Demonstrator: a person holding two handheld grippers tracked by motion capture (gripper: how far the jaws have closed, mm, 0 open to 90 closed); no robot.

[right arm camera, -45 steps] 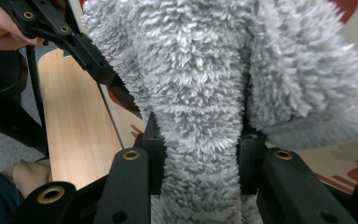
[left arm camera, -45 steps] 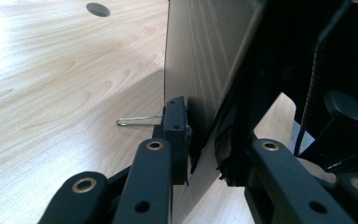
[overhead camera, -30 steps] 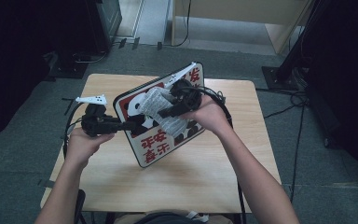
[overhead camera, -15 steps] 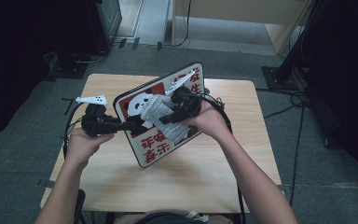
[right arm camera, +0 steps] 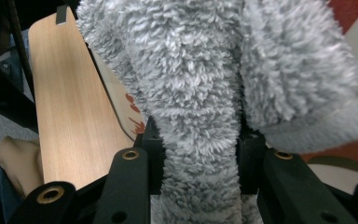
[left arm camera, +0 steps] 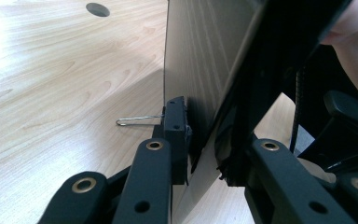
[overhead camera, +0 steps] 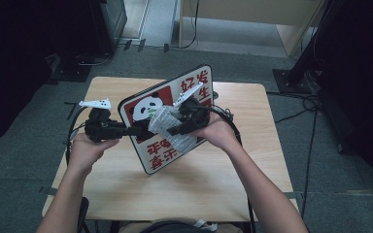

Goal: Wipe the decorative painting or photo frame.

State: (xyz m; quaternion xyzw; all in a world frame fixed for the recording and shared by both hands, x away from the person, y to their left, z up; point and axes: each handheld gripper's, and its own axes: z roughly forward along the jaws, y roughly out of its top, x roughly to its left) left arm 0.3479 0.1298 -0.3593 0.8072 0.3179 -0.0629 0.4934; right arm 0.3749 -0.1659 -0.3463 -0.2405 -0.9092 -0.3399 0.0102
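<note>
Panda sign (overhead camera: 161, 141) tilted, edge clamped in left gripper (overhead camera: 135, 130); right gripper (overhead camera: 175, 127) clamps grey cloth (overhead camera: 167, 124) against face.

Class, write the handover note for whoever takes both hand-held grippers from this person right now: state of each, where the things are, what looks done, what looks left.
Left hand-held gripper: shut on the left edge of the panda sign board, holding it tilted up off the table.
Right hand-held gripper: shut on a grey fluffy cloth, pressed against the board's printed face.
Done: board lifted and steadied, cloth on its face.
Left: probably wiping the rest of the face; how much is wiped cannot be told. Then lay the board down.
</note>
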